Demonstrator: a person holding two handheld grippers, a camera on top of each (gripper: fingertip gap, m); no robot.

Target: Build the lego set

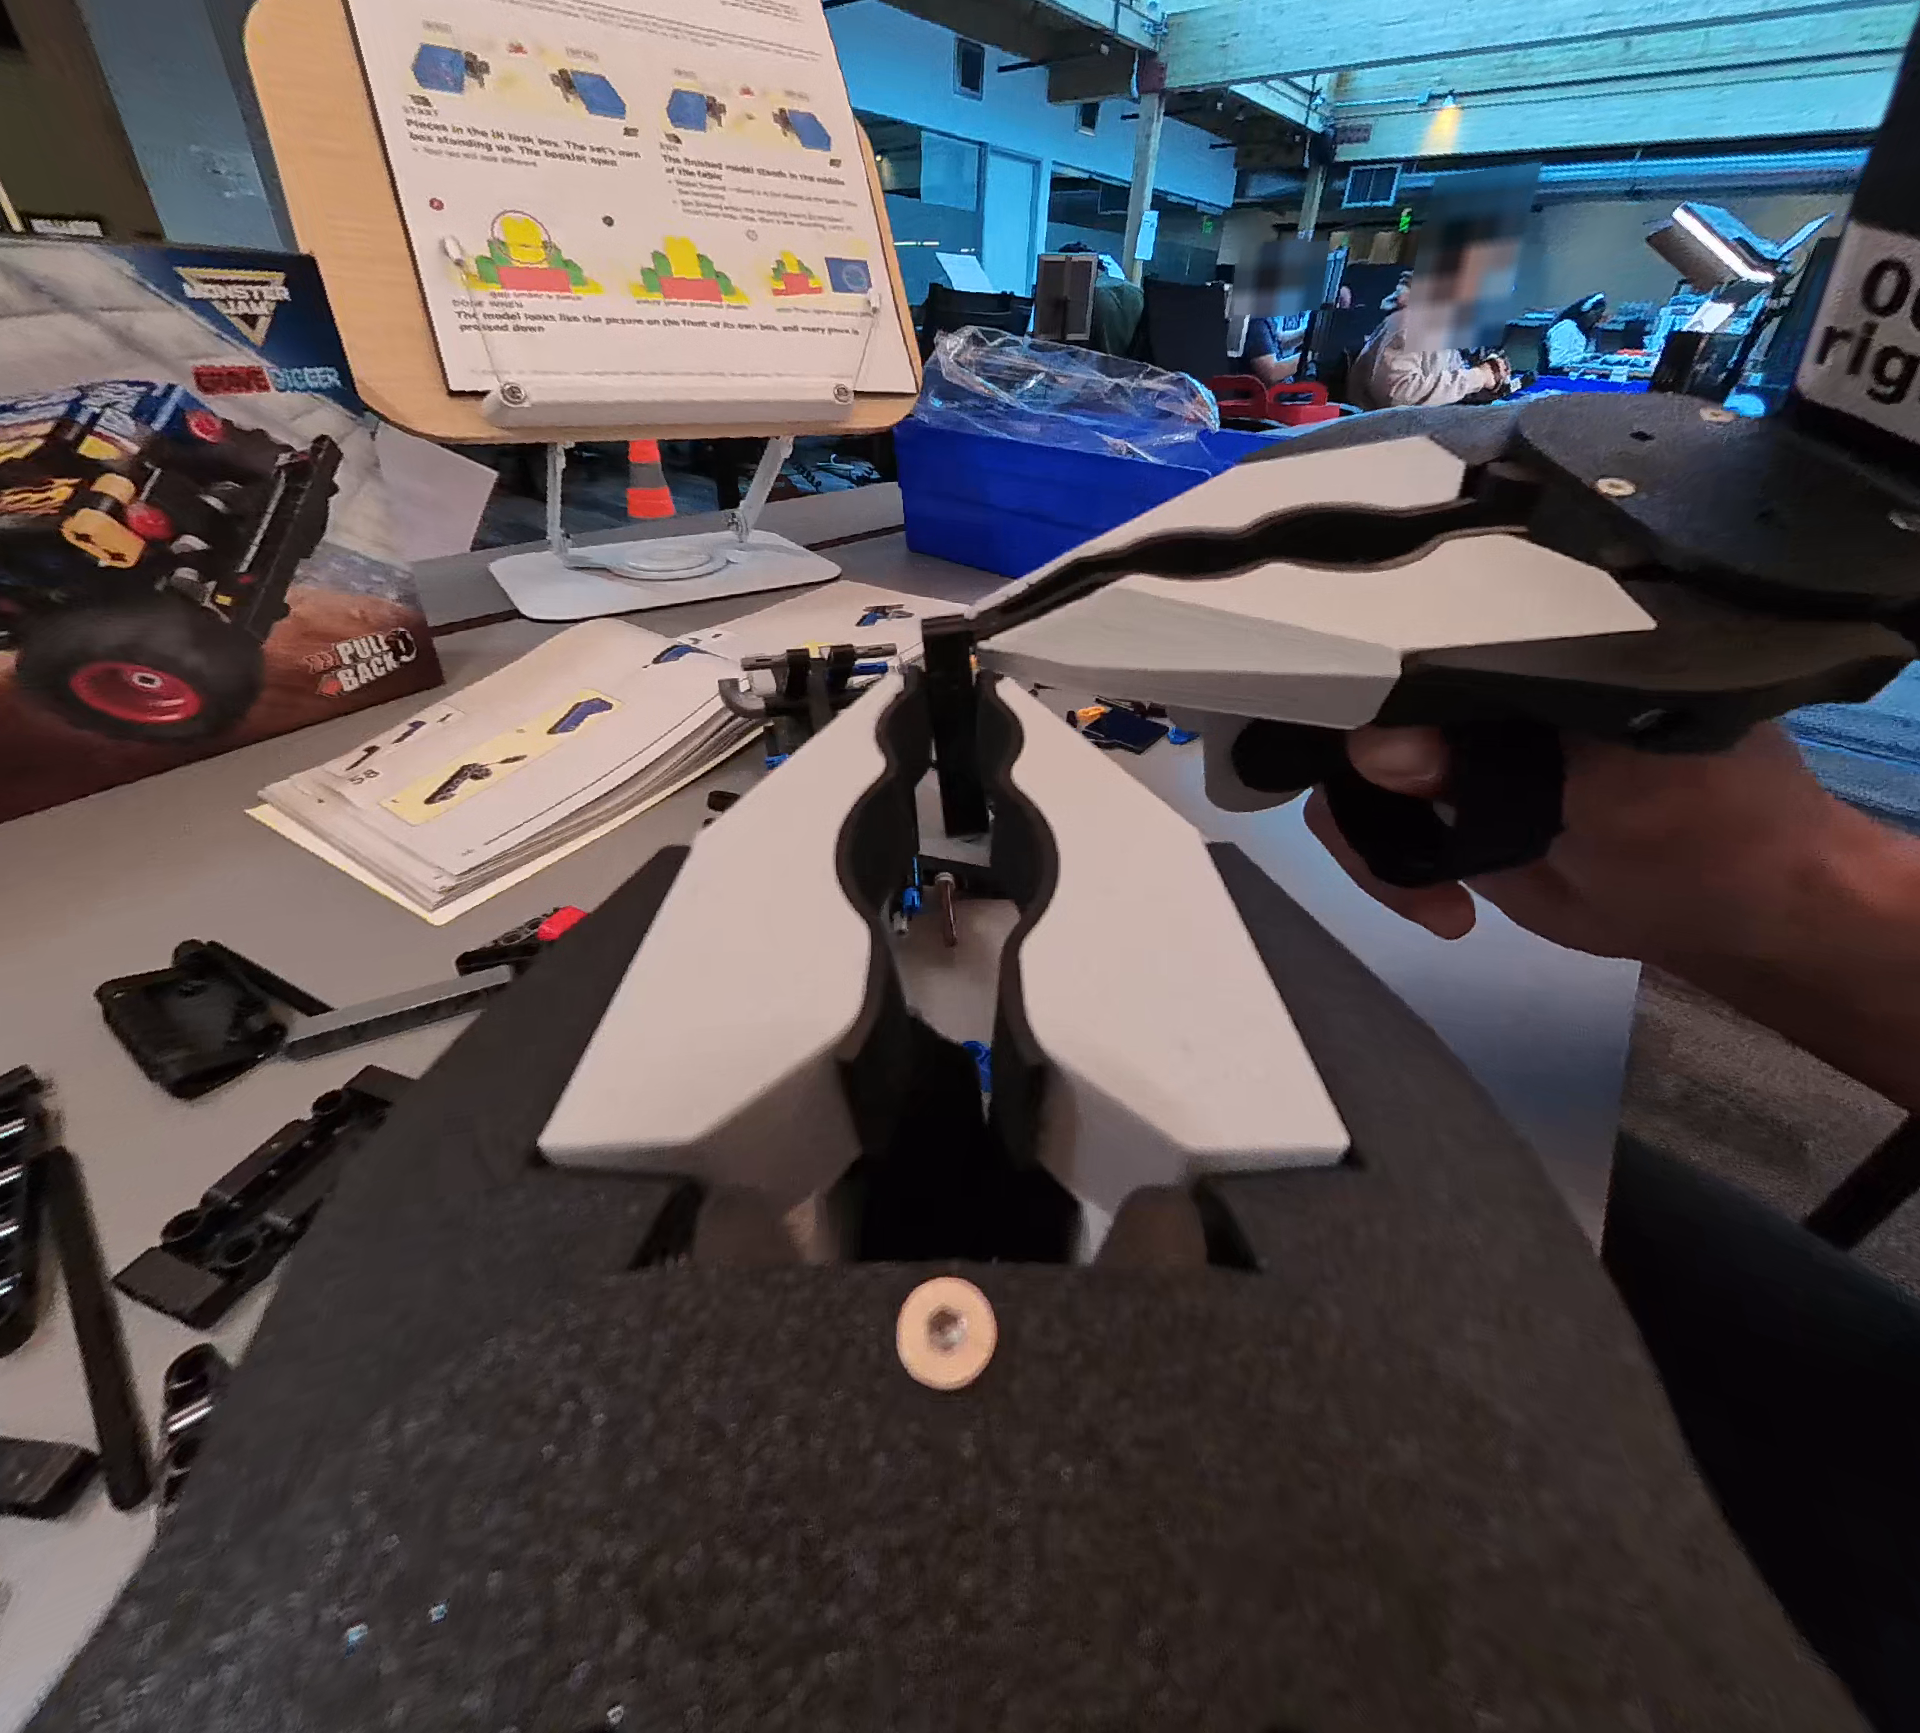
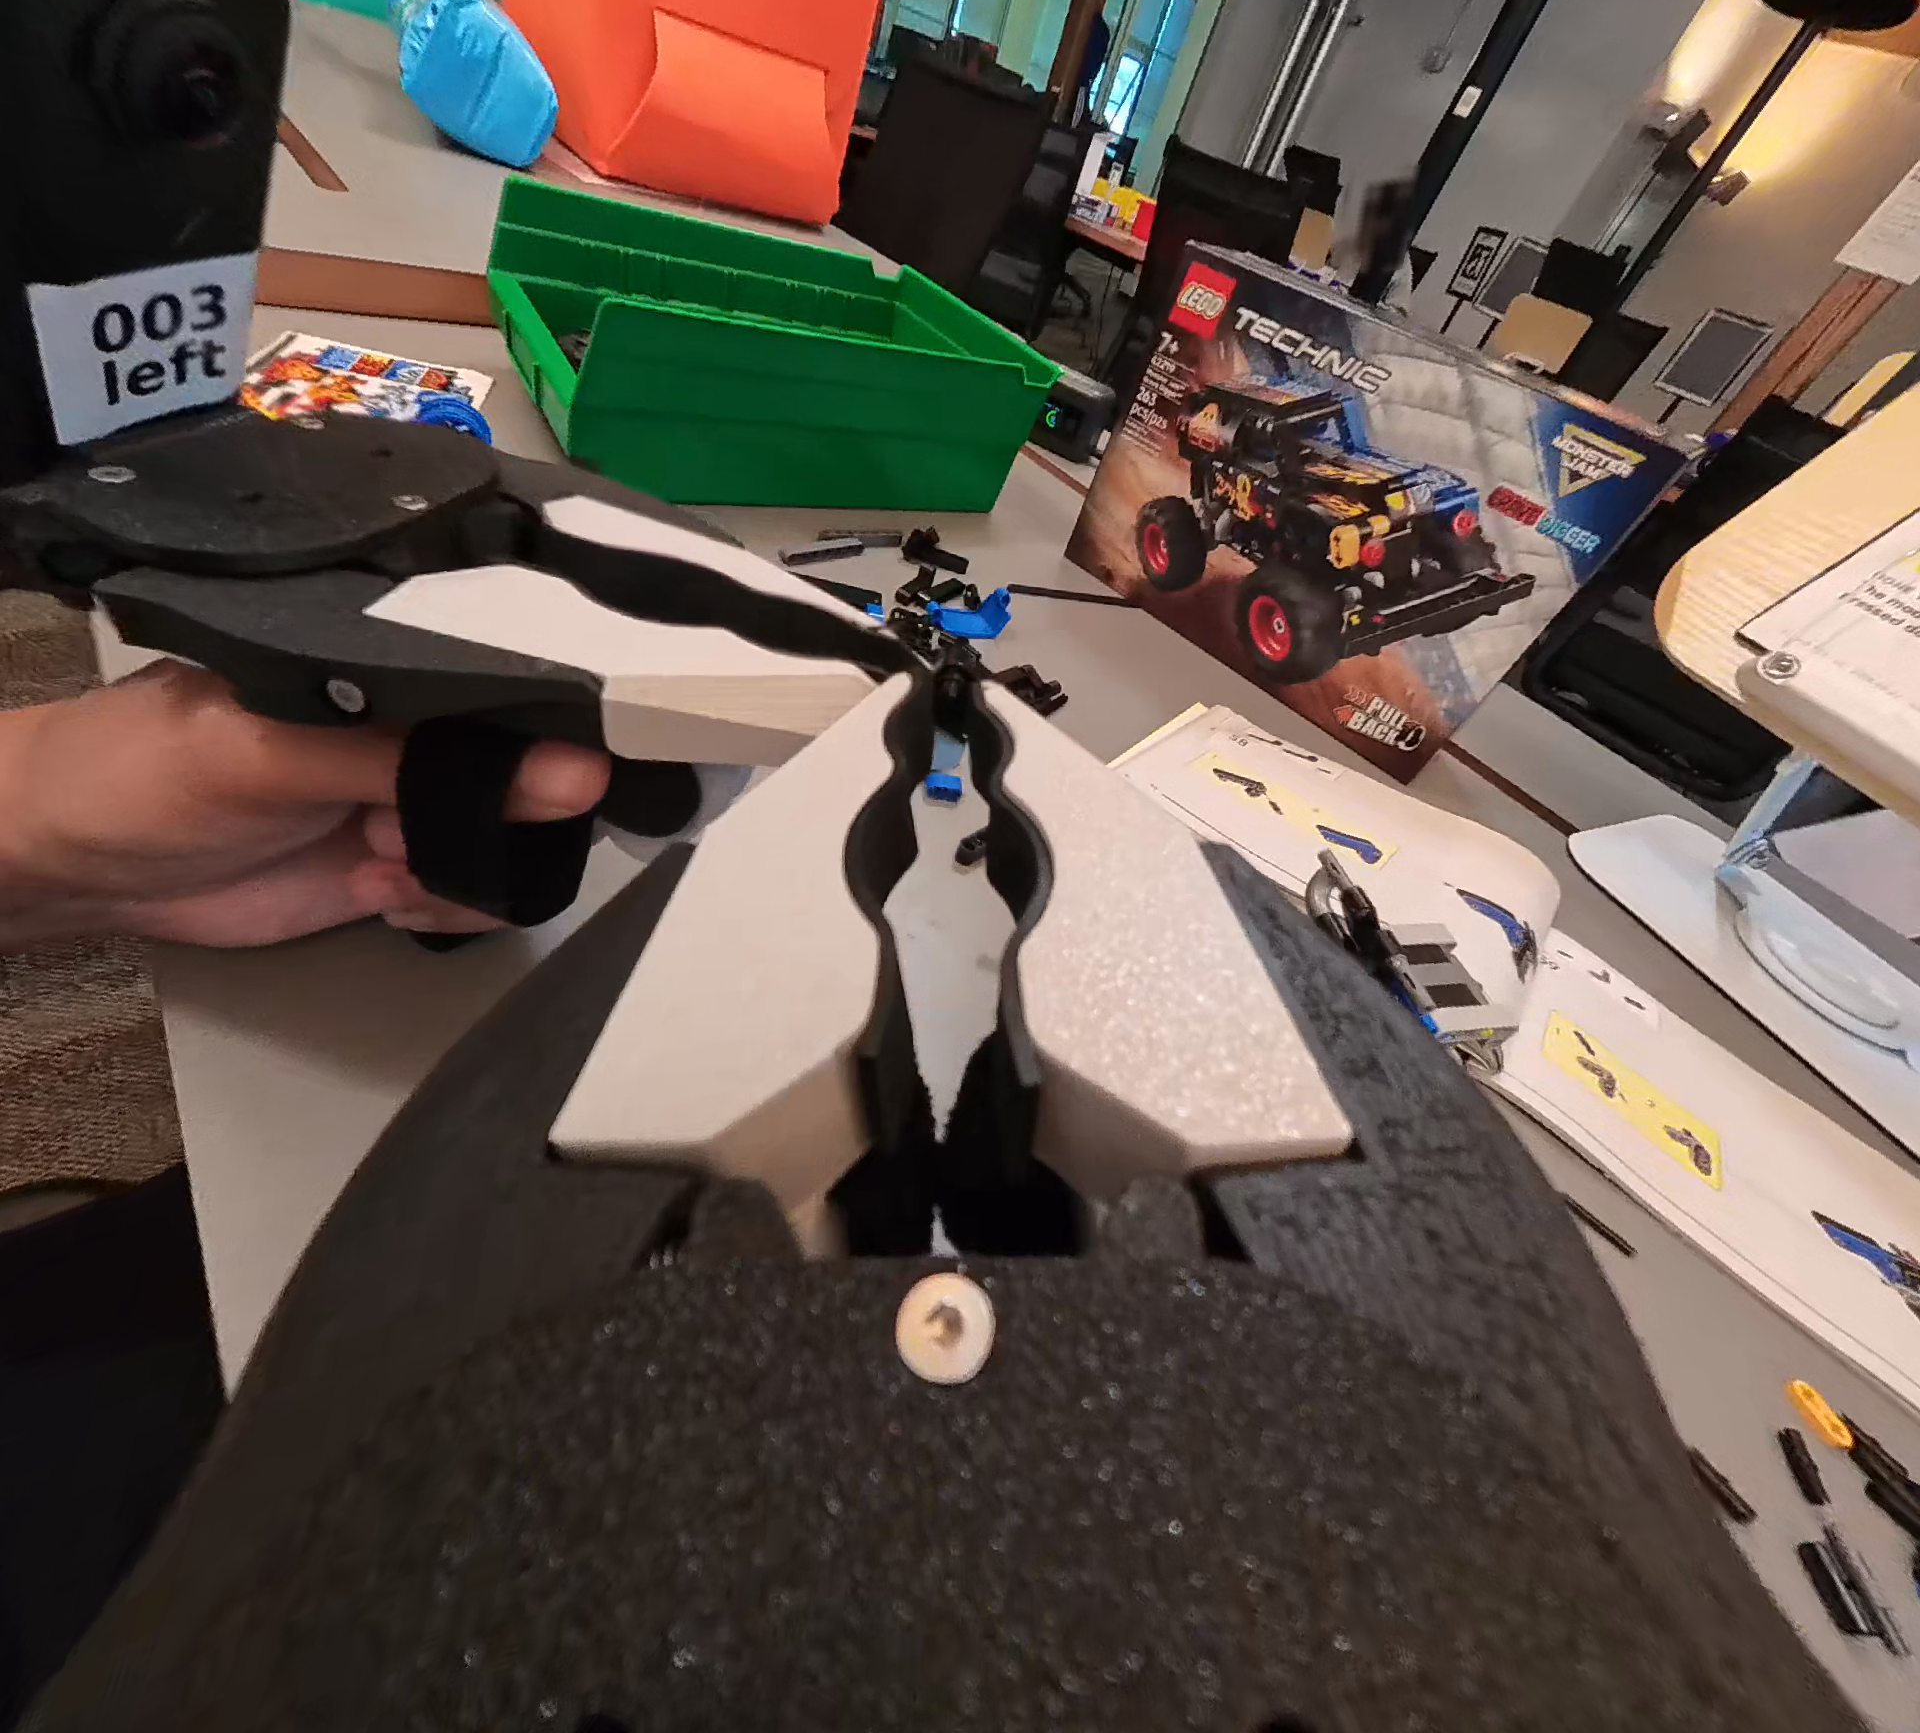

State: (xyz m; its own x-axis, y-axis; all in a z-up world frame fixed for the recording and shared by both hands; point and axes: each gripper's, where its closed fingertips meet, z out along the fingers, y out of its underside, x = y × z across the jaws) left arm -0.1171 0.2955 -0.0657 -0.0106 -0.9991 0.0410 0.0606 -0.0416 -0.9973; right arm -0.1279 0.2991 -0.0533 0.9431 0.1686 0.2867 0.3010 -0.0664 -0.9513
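Note:
My left gripper [image 1: 940,681] is shut on a black Lego beam [image 1: 954,748] that runs along the gap between its fingers, above the table. My right gripper [image 1: 971,629] comes in from the right, shut, with its tips against the beam's far end. In the right wrist view my right gripper [image 2: 943,681] pinches what looks like a small black pin [image 2: 948,696], and the left gripper [image 2: 902,653] meets it from the left. A partly built grey and black assembly [image 2: 1397,951] lies on the open instruction booklet [image 2: 1621,1049]; it also shows in the left wrist view [image 1: 810,681].
The set's box [image 2: 1351,530] stands behind the booklet. A green bin [image 2: 769,405] and an orange bin [image 2: 686,21] sit at the back. A blue bin [image 1: 1039,499] and a document stand [image 1: 623,125] are ahead. Loose black parts [image 1: 197,1018] lie on the grey table, some beyond the tips [image 2: 935,577]. Less than 4 cm separates the two grippers' tips.

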